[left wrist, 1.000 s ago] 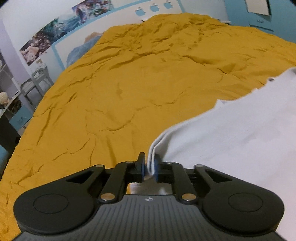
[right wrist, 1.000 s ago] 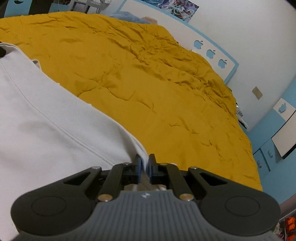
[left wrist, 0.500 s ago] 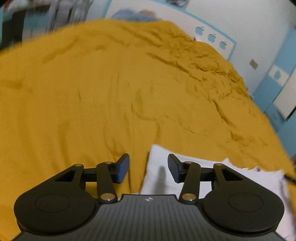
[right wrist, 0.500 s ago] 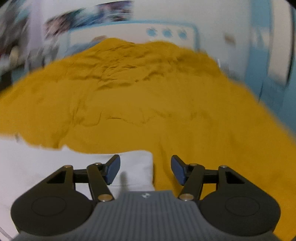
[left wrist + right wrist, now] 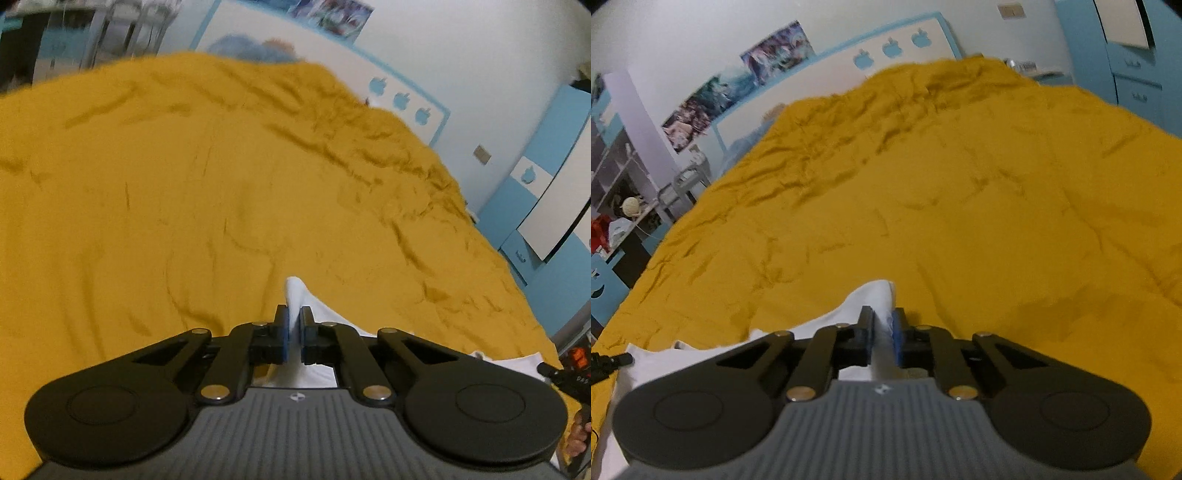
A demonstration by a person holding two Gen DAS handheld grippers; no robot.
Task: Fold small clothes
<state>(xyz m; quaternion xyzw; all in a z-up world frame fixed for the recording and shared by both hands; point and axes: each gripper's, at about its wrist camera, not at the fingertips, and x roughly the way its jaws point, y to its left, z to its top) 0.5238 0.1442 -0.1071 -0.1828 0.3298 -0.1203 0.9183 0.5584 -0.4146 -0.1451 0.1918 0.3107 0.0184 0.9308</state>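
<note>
A white garment (image 5: 297, 295) lies on a mustard-yellow bedspread (image 5: 184, 203). My left gripper (image 5: 294, 320) is shut on one corner of it; the cloth pokes up between the blue pads. In the right wrist view the same white garment (image 5: 871, 299) spreads left and down under the tool. My right gripper (image 5: 883, 321) is shut on another corner, with a fold standing up past the fingertips. The bedspread (image 5: 960, 203) stretches ahead. Most of the garment is hidden below both tools.
A white and blue headboard (image 5: 886, 48) with apple shapes stands at the far end. Blue cabinets (image 5: 535, 240) line the right side. Shelves and a desk with clutter (image 5: 624, 206) stand at the left. The other tool's tip (image 5: 565, 376) shows at the right edge.
Both grippers held the garment a second ago, let go and opened, and have now shut again on new corners of the white cloth. Both views have swung round.
</note>
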